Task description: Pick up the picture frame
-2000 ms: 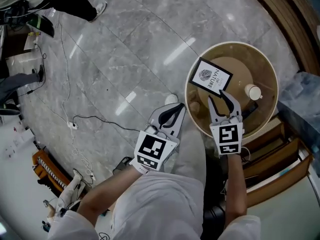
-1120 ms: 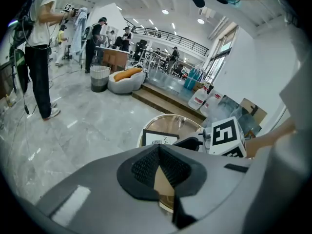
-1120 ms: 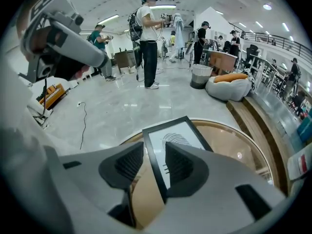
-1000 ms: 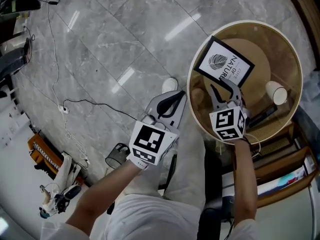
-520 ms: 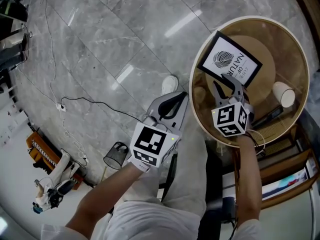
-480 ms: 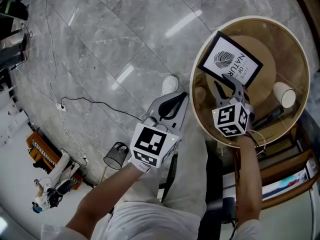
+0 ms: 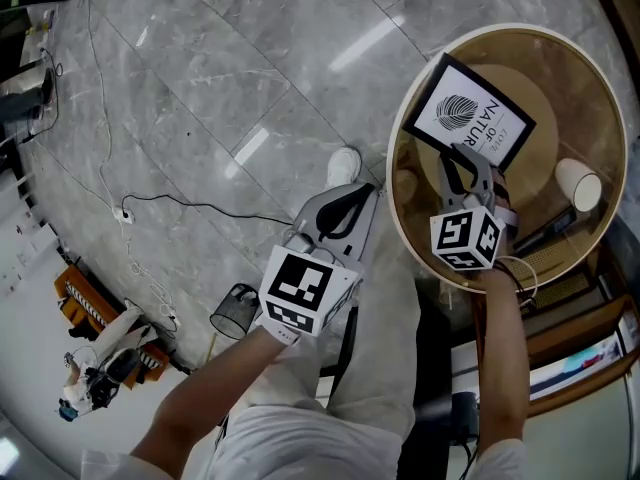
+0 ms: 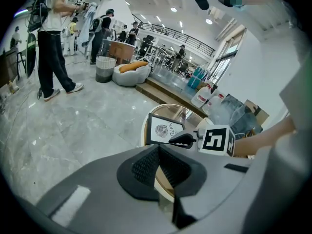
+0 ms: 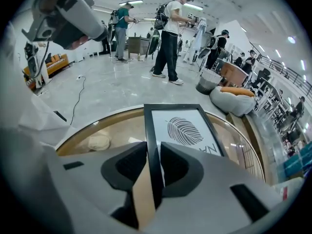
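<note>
A black picture frame (image 7: 470, 116) with a white leaf print stands propped on a round glass table (image 7: 400, 218); it also shows in the right gripper view (image 9: 187, 128) and the left gripper view (image 8: 165, 129). My right gripper (image 7: 462, 163) reaches down onto its near edge. Its jaws are closing, with the frame's left bar between them (image 9: 155, 165) and the pads against both sides. My left gripper (image 7: 345, 208) hangs shut and empty over the floor, left of the table (image 8: 158, 169).
On the table are a white cup (image 7: 580, 185) lying at the right, a dark flat object (image 7: 545, 230) and a pale lump (image 9: 99, 141) under the glass. Wooden shelves (image 7: 560, 338) stand at the lower right. A cable (image 7: 190, 206) runs across the marble floor. People stand far off.
My right gripper has sunk onto the frame's near edge and its jaws have narrowed around the bar. The left gripper has dropped a little beside the table.
</note>
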`<state>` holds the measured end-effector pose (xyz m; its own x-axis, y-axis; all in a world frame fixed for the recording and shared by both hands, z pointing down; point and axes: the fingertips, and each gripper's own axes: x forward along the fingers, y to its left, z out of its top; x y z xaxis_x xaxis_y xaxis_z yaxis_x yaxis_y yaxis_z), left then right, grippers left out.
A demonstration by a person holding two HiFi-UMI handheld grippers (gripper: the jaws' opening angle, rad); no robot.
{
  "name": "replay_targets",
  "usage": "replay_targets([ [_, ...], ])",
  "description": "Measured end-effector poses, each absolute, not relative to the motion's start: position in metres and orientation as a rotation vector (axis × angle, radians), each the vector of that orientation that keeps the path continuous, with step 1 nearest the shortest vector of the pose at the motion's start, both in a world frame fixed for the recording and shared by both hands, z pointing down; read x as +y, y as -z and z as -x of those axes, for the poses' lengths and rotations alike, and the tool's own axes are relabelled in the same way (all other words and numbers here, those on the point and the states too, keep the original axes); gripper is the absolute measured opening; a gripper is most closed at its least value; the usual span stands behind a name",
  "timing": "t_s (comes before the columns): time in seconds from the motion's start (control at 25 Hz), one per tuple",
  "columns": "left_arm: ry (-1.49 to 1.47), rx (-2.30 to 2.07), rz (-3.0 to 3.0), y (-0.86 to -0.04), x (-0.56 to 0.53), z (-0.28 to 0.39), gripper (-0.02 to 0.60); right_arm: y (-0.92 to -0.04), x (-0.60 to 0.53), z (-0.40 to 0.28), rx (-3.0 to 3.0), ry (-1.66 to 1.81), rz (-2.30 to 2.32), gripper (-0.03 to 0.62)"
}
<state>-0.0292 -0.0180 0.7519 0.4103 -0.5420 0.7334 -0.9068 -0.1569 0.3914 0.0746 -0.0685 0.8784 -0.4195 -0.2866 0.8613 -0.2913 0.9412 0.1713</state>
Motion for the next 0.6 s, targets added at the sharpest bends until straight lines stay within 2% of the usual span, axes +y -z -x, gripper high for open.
replay_targets([
  [0.4,-0.556,-1.254,-1.845,-0.745,-0.014,0.039,0.003,-0.875,-0.065,-0.069,-2.0,-0.033,-0.385,0.06],
  [0.6,-0.554,-1.252,-1.867,-0.725,-0.016,0.038,0.003,-0.854,-0.058,-0.065,-2.047,-0.167,-0.428,0.06],
])
